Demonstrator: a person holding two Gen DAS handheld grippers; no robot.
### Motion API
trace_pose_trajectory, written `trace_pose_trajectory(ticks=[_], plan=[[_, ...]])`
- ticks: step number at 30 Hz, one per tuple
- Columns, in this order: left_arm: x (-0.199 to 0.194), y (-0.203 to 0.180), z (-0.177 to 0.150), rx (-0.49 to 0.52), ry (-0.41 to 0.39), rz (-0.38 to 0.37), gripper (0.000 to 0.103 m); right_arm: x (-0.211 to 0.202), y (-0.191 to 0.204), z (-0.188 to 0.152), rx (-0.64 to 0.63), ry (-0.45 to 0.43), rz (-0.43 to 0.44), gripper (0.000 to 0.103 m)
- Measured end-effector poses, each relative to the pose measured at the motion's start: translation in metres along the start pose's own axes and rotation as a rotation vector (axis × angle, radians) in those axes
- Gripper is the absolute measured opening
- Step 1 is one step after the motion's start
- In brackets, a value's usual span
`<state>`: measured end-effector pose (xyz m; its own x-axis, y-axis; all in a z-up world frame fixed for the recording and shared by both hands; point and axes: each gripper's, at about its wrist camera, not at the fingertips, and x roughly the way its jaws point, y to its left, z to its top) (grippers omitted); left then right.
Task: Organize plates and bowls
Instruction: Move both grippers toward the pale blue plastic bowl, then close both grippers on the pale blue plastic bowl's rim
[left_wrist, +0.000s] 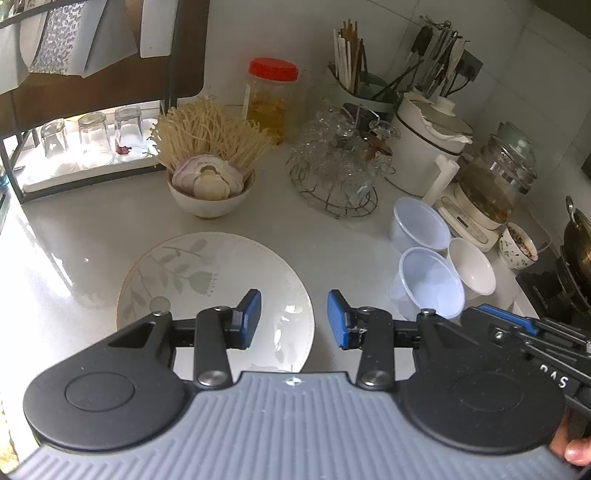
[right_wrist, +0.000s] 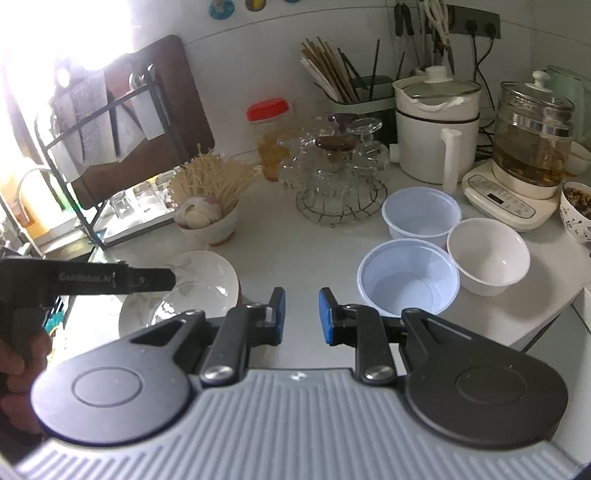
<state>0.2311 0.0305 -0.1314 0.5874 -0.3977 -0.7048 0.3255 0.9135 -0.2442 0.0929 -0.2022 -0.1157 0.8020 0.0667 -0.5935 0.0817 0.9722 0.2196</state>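
Hovering over the leaf-patterned plate (left_wrist: 207, 280), the left gripper (left_wrist: 293, 317) hangs angled downward, fingers partly open and empty; it should probably settle squarely around the near rim before closing. Beside it the right gripper (right_wrist: 301, 314), narrowly parted and empty, points toward the plastic bowl (right_wrist: 408, 275).

The left gripper (left_wrist: 294, 318) points forward and downward, its blue pads parted with nothing between them. The right gripper (right_wrist: 302, 315) tilts down likewise, its gap narrower and empty. In the right wrist view, the left one's body juts in from 9 o'clock.
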Motion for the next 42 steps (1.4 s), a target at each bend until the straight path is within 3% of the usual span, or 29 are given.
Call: trace_pose_trajectory(ticks=[7,14,20,25,37,38,39,40,42], plan=[[0.003,-0.007,0.007,-0.049,-0.029,0.031,0.045,0.009,-0.010,0.007,-0.026,0.019,0.052,0.024],[0.014,-0.044,0.029,-0.061,-0.044,0.043,0.047,0.013,-0.041,0.038,-0.058,0.019,0.069,0.024],[0.039,-0.078,0.045,-0.053,-0.032,-0.002,0.048,0.027,-0.075,0.058,-0.077,0.004,0.048,0.024],[0.070,-0.103,0.059,-0.043,0.014,-0.032,0.048,0.032,-0.099,0.067,-0.049,0.000,0.051,0.024],[0.137,-0.160,0.076,0.025,0.109,-0.111,0.048,0.043,-0.160,0.078,0.034,-0.009,-0.059,0.024],[0.142,-0.163,0.078,0.027,0.116,-0.117,0.048,0.044,-0.164,0.078,0.039,-0.005,-0.062,0.030],[0.146,-0.165,0.078,0.031,0.119,-0.126,0.049,0.046,-0.168,0.078,0.043,-0.001,-0.063,0.048],[0.149,-0.167,0.079,0.032,0.126,-0.130,0.049,0.046,-0.171,0.079,0.042,-0.007,-0.059,0.058],[0.158,-0.170,0.080,0.028,0.144,-0.137,0.049,0.044,-0.175,0.079,0.038,-0.022,-0.059,0.059]])
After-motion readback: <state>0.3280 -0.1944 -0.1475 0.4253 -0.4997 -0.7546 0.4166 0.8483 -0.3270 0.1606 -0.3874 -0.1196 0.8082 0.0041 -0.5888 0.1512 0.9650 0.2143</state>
